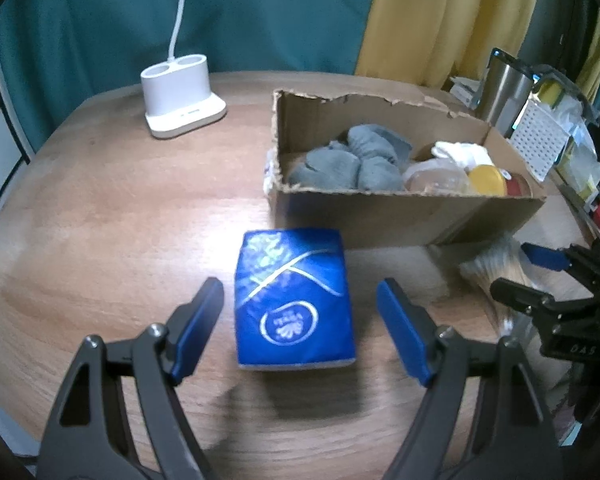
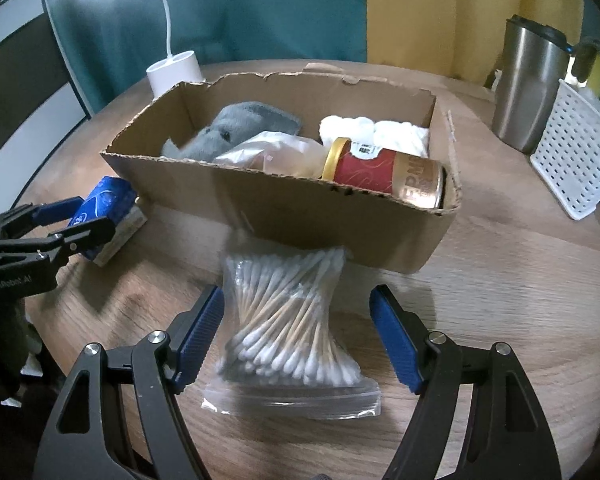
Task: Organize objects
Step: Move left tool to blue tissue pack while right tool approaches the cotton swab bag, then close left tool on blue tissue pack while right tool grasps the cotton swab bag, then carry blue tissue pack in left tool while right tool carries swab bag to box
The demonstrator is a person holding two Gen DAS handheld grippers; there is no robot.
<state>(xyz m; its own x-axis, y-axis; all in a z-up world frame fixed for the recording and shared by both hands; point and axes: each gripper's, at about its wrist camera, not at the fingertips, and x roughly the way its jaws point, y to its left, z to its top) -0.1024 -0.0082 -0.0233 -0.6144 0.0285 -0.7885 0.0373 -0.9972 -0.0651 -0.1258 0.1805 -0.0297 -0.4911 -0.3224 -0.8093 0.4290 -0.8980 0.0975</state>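
Little of the writing can be read. In the right wrist view, "GenRobot AI" is printed in white on the black body of the left gripper [image 2: 74, 222] at the left edge. The red and gold can [image 2: 384, 176] lying in the cardboard box [image 2: 300, 216] carries large gold letters and a small white sticker, both too blurred to make out. The blue tissue pack [image 1: 294, 300] has a white oval logo whose wording is unreadable.

One tissue pack lies on the wooden worktop [image 1: 120, 208] at the centre of the left wrist view, between the left gripper's blue fingers [image 1: 198, 330]. These stand wide apart, with a gap on each side, and hold nothing.

One clear zip bag of cotton swabs [image 2: 288, 328] lies at the lower centre of the right wrist view, just in front of the box. The right gripper [image 2: 298, 334] has its fingers [image 2: 396, 340] spread on either side of the bag, not pressing it.

The single box, its rim torn, holds one grey cloth [image 2: 236, 130], one clear plastic bag [image 2: 276, 152], one can and white wadding [image 2: 376, 132].

At the upper left of the left wrist view stands one white lamp base [image 1: 182, 94] with two round wells. At the upper right of the right wrist view are one steel tumbler [image 2: 530, 84] and one white perforated basket [image 2: 576, 156].
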